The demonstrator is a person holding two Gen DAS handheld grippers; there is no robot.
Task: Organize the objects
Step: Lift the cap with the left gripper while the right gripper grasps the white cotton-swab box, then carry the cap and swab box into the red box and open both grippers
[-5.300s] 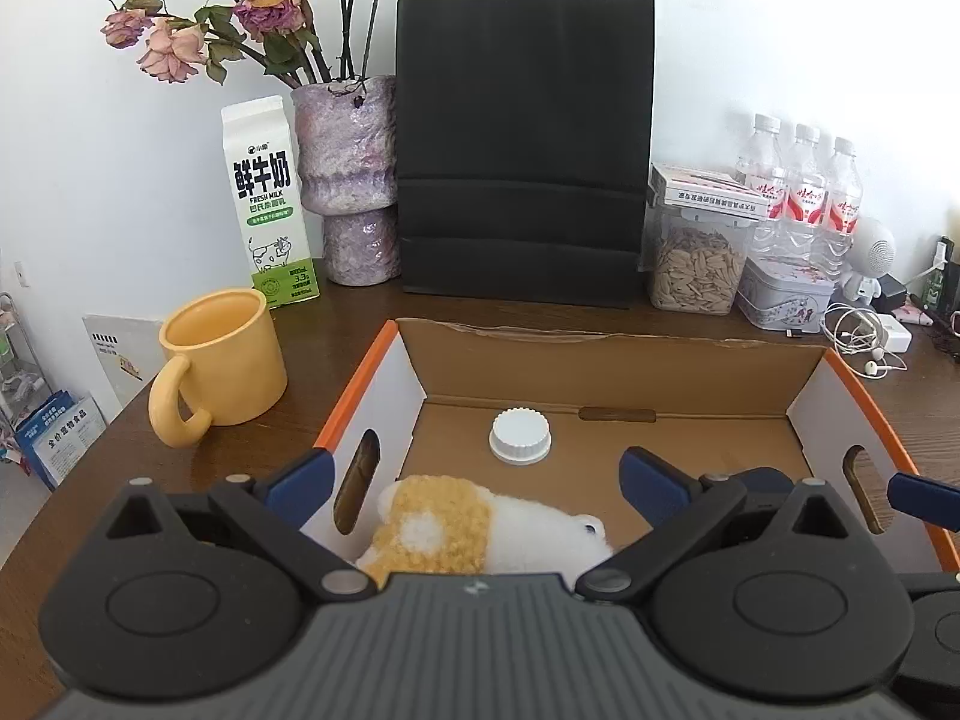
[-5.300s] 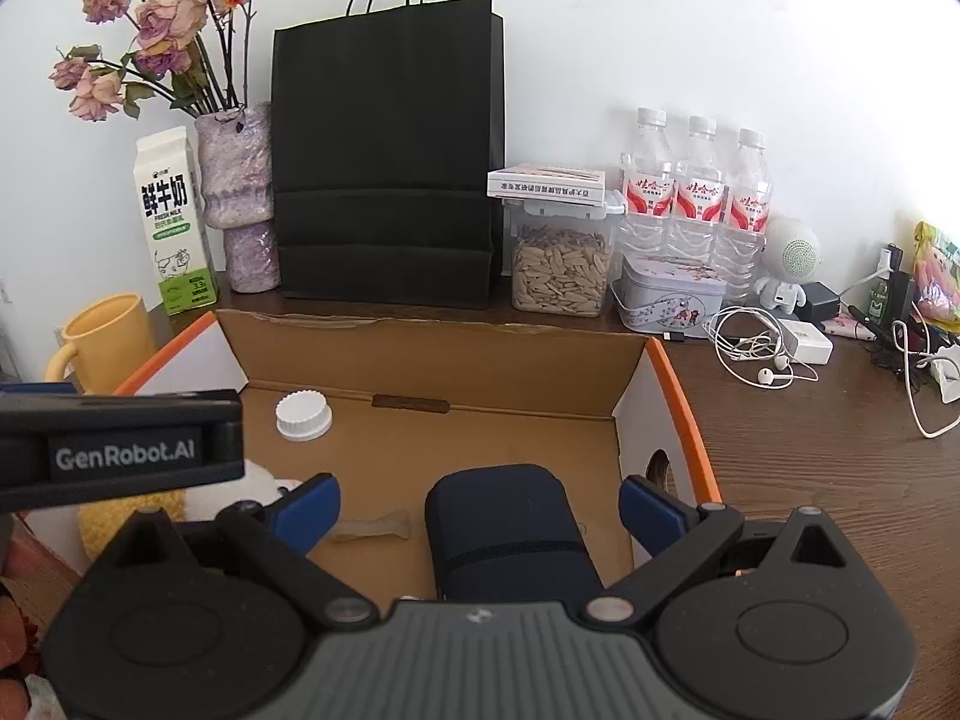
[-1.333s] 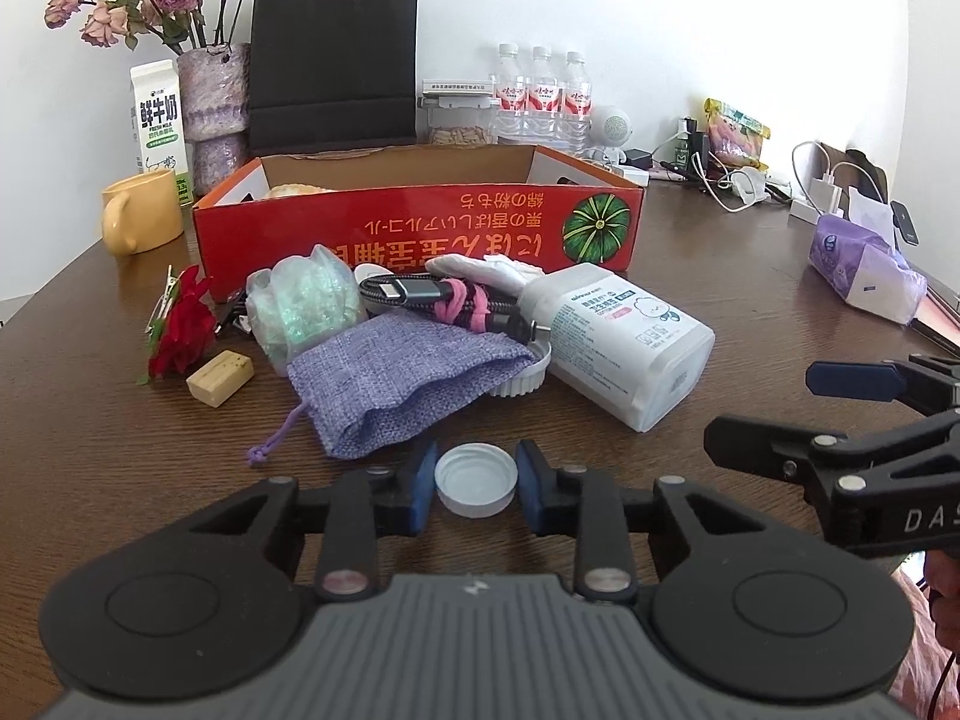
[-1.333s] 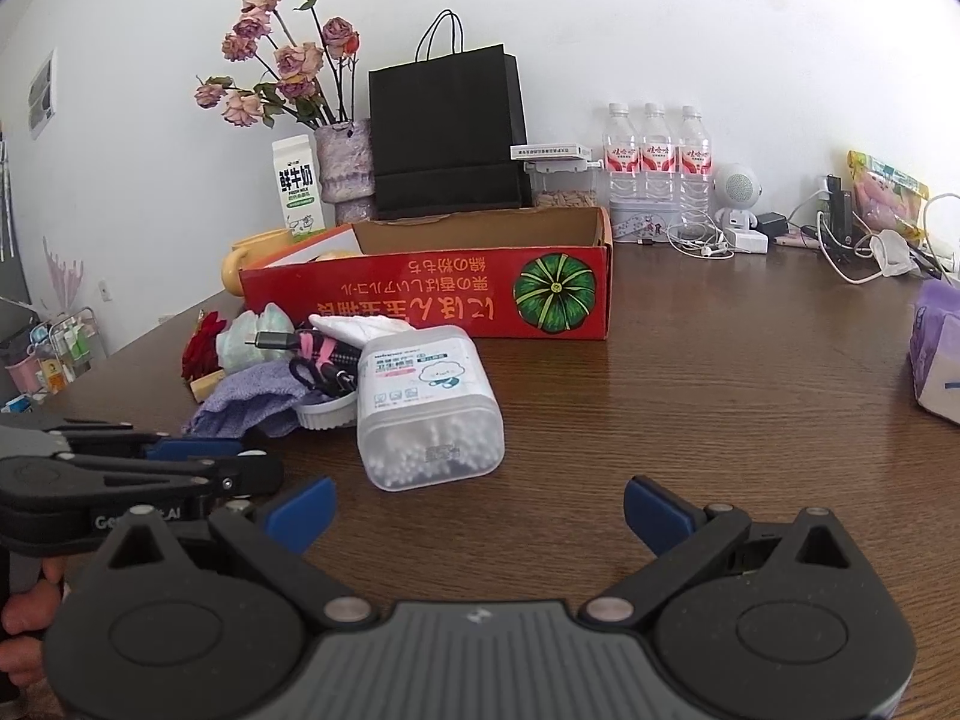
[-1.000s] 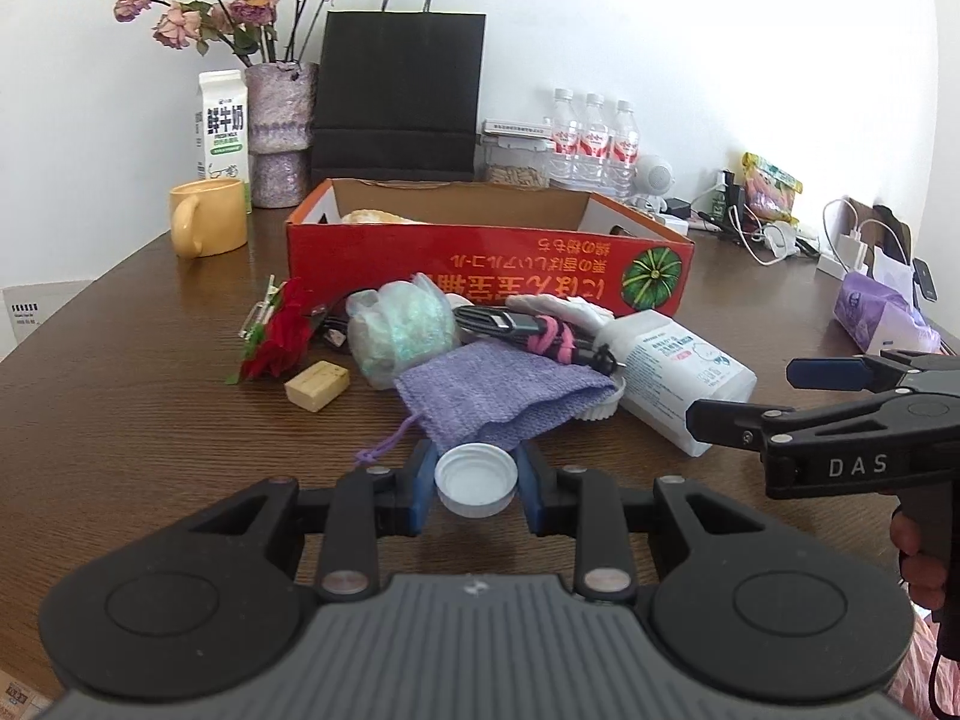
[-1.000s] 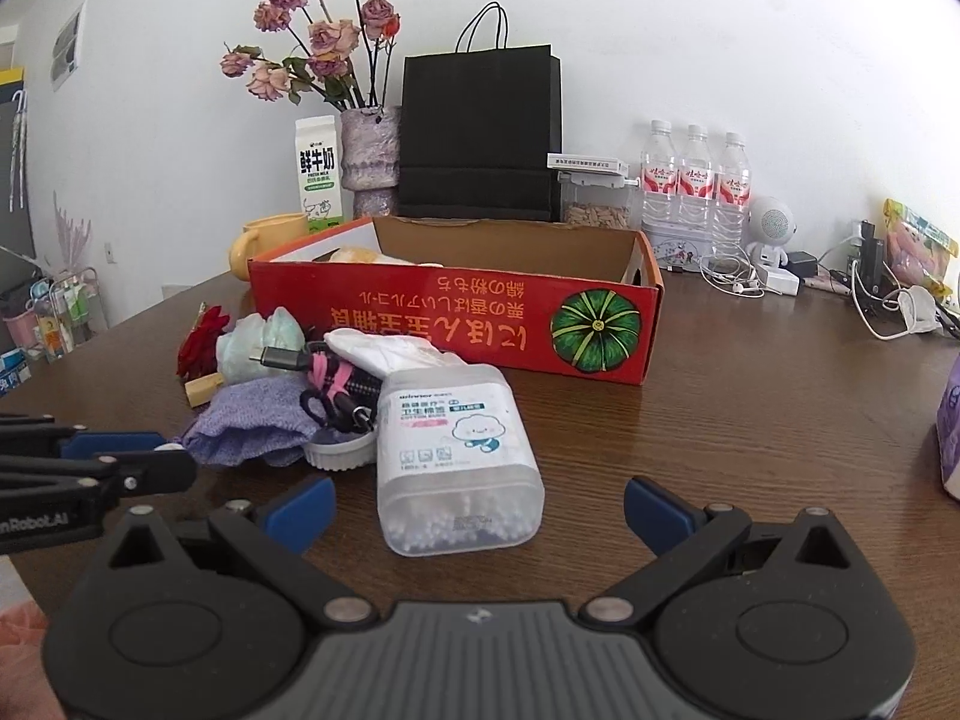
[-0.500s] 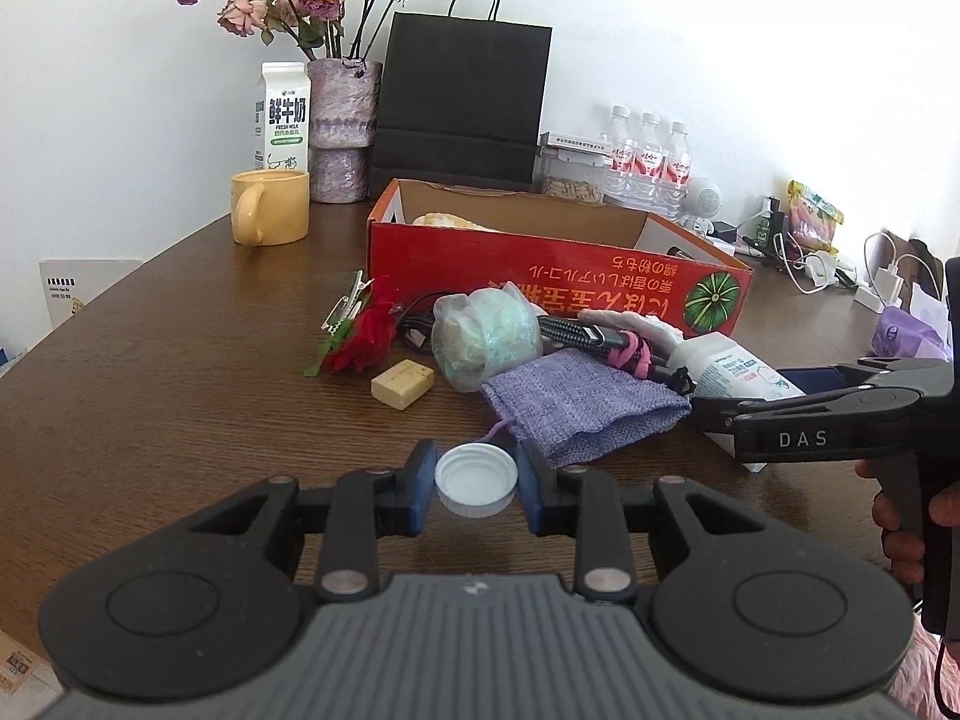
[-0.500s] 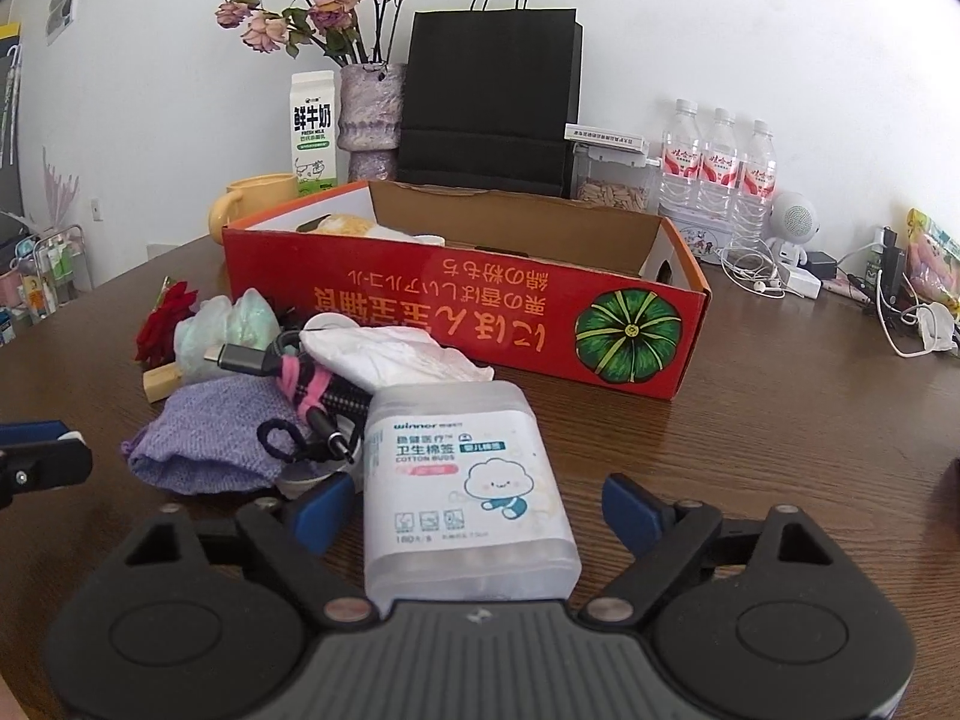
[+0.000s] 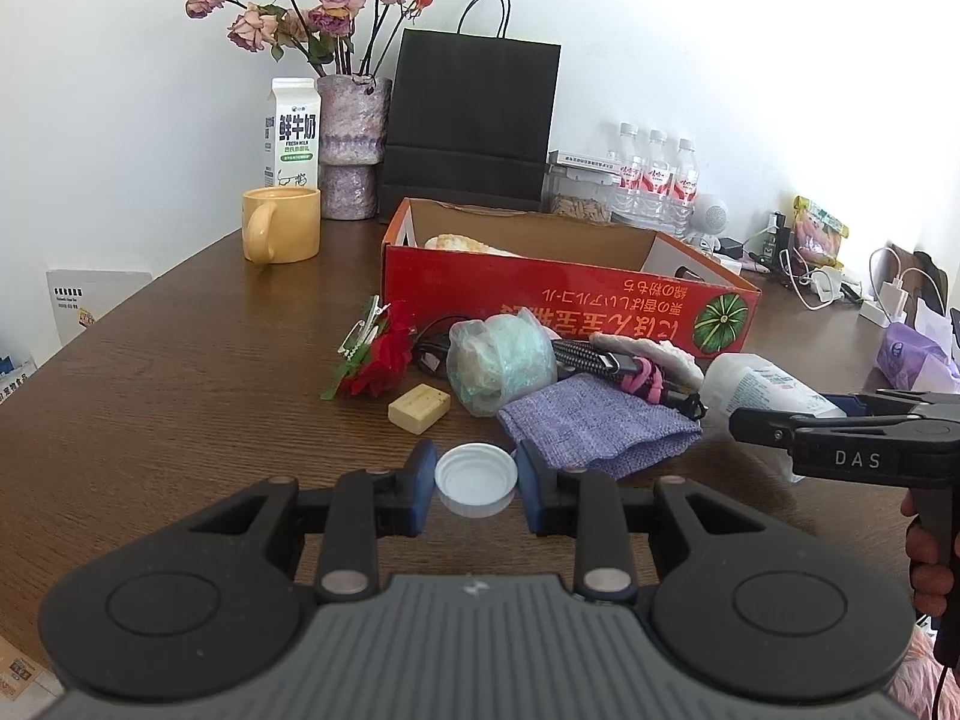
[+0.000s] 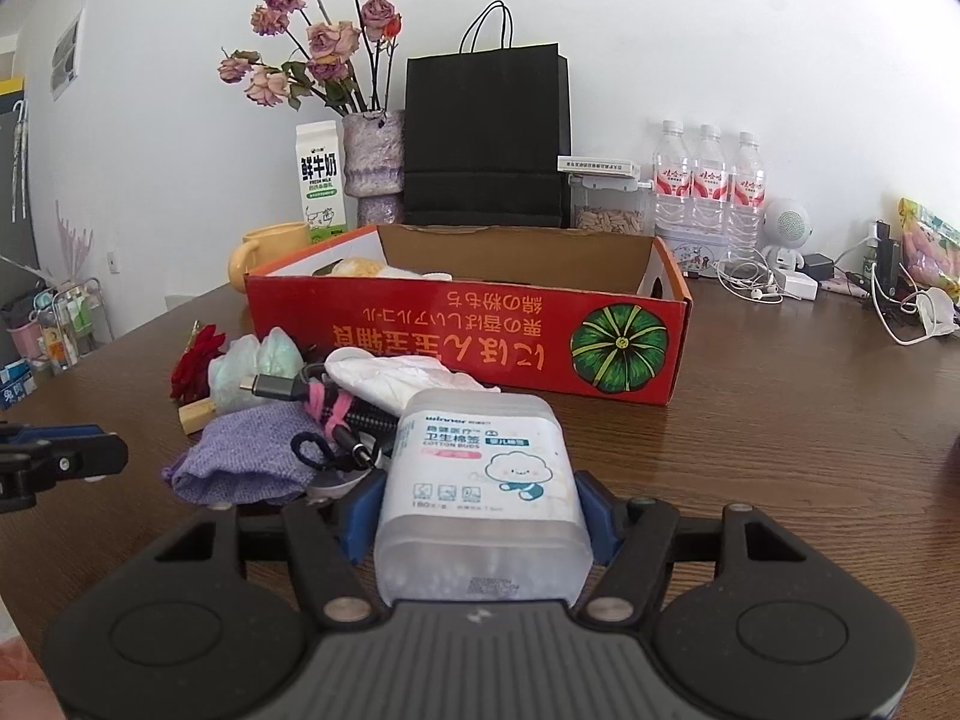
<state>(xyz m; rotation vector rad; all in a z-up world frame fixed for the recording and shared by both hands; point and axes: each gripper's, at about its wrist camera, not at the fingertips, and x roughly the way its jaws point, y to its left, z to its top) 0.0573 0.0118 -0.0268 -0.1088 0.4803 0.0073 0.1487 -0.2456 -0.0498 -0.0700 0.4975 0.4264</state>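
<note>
My left gripper [image 9: 476, 483] is shut on a white bottle cap [image 9: 476, 479] and holds it above the table, in front of the pile. My right gripper [image 10: 477, 510] is shut on a translucent cotton-bud box [image 10: 480, 474] lying at the right of the pile. The pile holds a purple cloth pouch [image 9: 594, 423], a green plastic-wrapped bundle [image 9: 501, 363], a black cable with a pink tie [image 10: 336, 405], a red fabric flower [image 9: 381, 360] and a tan block [image 9: 419, 406]. Behind it stands the red cardboard box [image 10: 480, 324] with a plush toy [image 10: 360, 267] inside.
A yellow mug [image 9: 280, 225], milk carton [image 9: 291, 132], flower vase [image 9: 351, 144] and black paper bag [image 9: 474, 126] stand behind the box. Water bottles [image 10: 708, 180], a seed jar, chargers and cables [image 10: 888, 300] crowd the far right. A purple packet [image 9: 918, 351] lies at right.
My right gripper has moved forward and closed on the cotton-bud box. My left gripper, still holding the cap, has shifted left and back from the pile.
</note>
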